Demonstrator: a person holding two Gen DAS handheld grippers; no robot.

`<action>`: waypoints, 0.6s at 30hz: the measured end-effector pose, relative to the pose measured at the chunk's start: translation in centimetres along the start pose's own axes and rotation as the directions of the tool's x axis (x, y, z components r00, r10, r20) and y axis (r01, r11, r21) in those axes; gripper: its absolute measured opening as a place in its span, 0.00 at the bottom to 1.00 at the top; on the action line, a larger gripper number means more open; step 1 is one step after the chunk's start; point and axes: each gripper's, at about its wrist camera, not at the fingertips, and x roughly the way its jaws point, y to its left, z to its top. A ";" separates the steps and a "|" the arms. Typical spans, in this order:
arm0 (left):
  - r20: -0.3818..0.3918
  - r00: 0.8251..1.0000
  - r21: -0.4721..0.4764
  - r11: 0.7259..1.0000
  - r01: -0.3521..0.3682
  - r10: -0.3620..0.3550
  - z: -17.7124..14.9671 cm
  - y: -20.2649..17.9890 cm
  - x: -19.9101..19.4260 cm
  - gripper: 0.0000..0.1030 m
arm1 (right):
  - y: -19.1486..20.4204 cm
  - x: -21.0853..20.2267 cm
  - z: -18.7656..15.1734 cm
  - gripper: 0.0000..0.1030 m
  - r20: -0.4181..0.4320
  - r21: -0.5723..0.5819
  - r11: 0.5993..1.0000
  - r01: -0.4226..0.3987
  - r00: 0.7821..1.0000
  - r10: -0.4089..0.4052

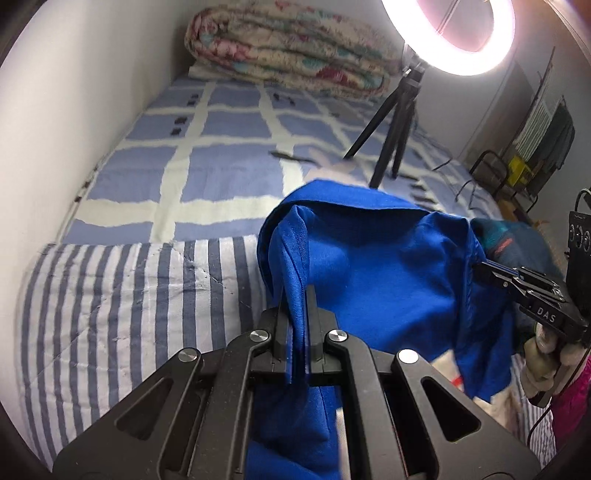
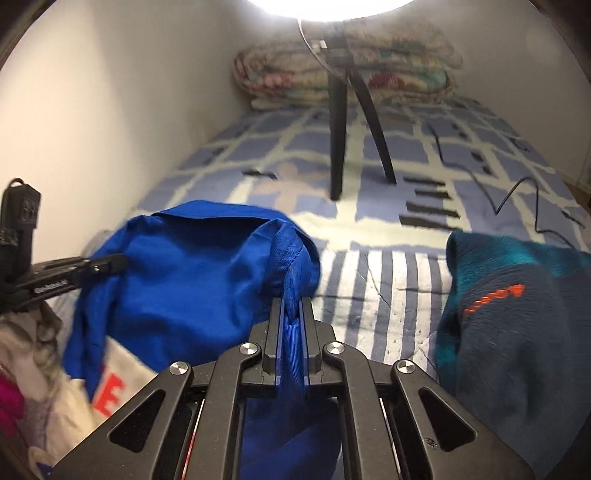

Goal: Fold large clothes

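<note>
A: The bright blue cotton garment [image 1: 373,266] hangs bunched between the two tools, lifted clear of the striped grey-and-white quilt [image 1: 122,302] at the near end of the bed. The left gripper [image 1: 295,314] is pinched tight on a hemmed fold of it, and the right gripper [image 2: 292,321] is pressed together on another gathered edge.

B: So both pinches hold cloth. What would make this step go well?

A: Judging from the slack, the hands should draw apart until the top edge runs straight, then lay the garment down flat on the quilt. Each pinch seems to take in several layers, so one may need re-taking at a true corner.

B: And the room for that?

A: To the left, the white wall [image 1: 48,147] runs along the bed's edge. Ahead, the black tripod [image 2: 343,147] of the ring lamp [image 1: 450,33] stands on the blue-and-white checked bedsheet [image 1: 207,162], with a thin black cable [image 2: 517,188] trailing near it. A dark teal fleece with orange lettering [image 2: 517,314] lies just beside the garment on the right, and a white cloth with red print [image 2: 110,391] sits below it.

B: The striped quilt looks the best open patch, then.
</note>
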 end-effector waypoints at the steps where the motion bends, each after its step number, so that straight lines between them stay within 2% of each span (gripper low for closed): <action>1: 0.010 1.000 -0.001 1.000 0.002 -0.002 -0.1 -0.3 -0.8 0.01 | 0.4 -0.6 0.1 0.05 0.008 -0.008 1.000 0.000 1.000 0.000; 5: 0.048 0.999 0.010 1.000 0.014 -0.015 -1.1 -2.1 -5.4 0.01 | 1.9 -4.4 0.0 0.05 0.042 -0.043 0.999 -0.006 0.999 0.008; 11: 0.094 0.995 0.044 0.999 0.023 -0.027 -3.8 -5.0 -13.3 0.01 | 3.8 -12.3 -1.6 0.05 0.086 -0.052 0.997 -0.049 0.995 0.053; 18: 0.125 0.992 0.055 0.998 0.026 -0.032 -10.0 -7.3 -21.7 0.01 | 6.9 -19.5 -6.0 0.04 0.091 -0.117 0.990 -0.082 0.992 0.093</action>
